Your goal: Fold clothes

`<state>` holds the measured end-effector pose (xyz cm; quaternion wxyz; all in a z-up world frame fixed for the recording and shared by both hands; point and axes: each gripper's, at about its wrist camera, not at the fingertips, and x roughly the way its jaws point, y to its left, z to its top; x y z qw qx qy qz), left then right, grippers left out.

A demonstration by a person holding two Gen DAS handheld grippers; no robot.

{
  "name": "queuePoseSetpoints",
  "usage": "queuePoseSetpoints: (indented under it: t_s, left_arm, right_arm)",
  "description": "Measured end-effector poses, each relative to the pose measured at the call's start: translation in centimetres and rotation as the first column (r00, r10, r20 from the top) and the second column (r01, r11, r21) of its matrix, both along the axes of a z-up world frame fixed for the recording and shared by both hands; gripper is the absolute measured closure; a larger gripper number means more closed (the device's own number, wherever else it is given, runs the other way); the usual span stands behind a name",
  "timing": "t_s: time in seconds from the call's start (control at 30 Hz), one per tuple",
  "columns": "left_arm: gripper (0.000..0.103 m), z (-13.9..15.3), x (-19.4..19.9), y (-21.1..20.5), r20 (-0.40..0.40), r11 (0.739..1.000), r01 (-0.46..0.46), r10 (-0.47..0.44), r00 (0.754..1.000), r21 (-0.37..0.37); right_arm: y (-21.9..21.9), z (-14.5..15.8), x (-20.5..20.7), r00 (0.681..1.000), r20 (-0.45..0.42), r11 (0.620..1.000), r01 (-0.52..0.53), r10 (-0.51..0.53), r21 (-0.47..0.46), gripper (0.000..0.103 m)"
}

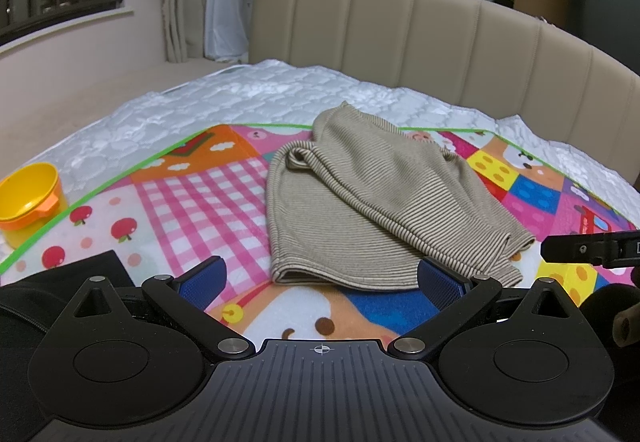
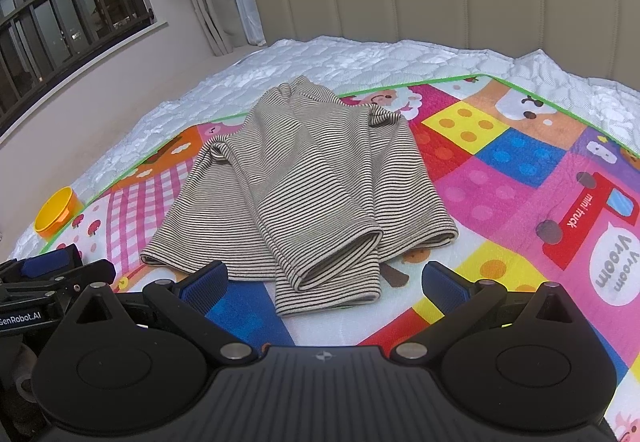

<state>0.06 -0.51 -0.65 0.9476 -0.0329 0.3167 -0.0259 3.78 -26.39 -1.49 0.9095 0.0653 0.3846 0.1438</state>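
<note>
On the colourful play mat (image 2: 520, 178) covering the white quilted mattress (image 1: 168, 110), a striped beige garment (image 2: 304, 178) is lying partly folded, its sleeves drawn in over the body and its hem facing the cameras. Both claws are hovering just short of that near edge, neither one touching the cloth.

From the left wrist view, the left gripper (image 1: 320, 278) is sitting with its blue-padded fingers (image 1: 200, 280) spread wide, nothing between them; the garment's lower hem is lying just ahead of the gap, and the folded sleeve end is reaching down beside the right-hand pad. The tip of the other tool is poking in at the right edge of that view.

From the right wrist view, the right gripper (image 2: 322, 280) is likewise standing spread apart and empty, with the doubled sleeve cuff lying between and slightly beyond its two pads. The left tool is showing at the lower left of this view, near the garment's left corner.

A yellow cup (image 1: 30, 198) is resting at the mat's left edge, well apart from the garment. Behind the bed, a beige padded headboard (image 1: 420, 38) is standing upright.
</note>
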Motion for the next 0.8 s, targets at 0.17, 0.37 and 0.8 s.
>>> queuePoseSetpoints:
  t_s: [0.17,0.37,0.8]
  left_arm:
    - [0.0,-0.09,0.07,0.06,-0.005,1.0,0.0,0.0,1.0,-0.001]
    - [0.0,-0.15,0.09,0.12,-0.006,1.0,0.001,-0.001,1.0,-0.003]
    - [0.0,-0.19,-0.02,0.12,-0.003,1.0,0.002,-0.002,1.0,-0.003]
  right_arm:
    - [-0.01,-0.03,-0.01,1.0,0.0,1.0,0.0,0.0,0.0,0.0]
    - [-0.01,0.01,-0.06,1.0,0.001,1.0,0.0,0.0,-0.002,0.0]
    - [0.09,-0.01,-0.12,1.0,0.001,1.0,0.0,0.0,-0.003,0.0]
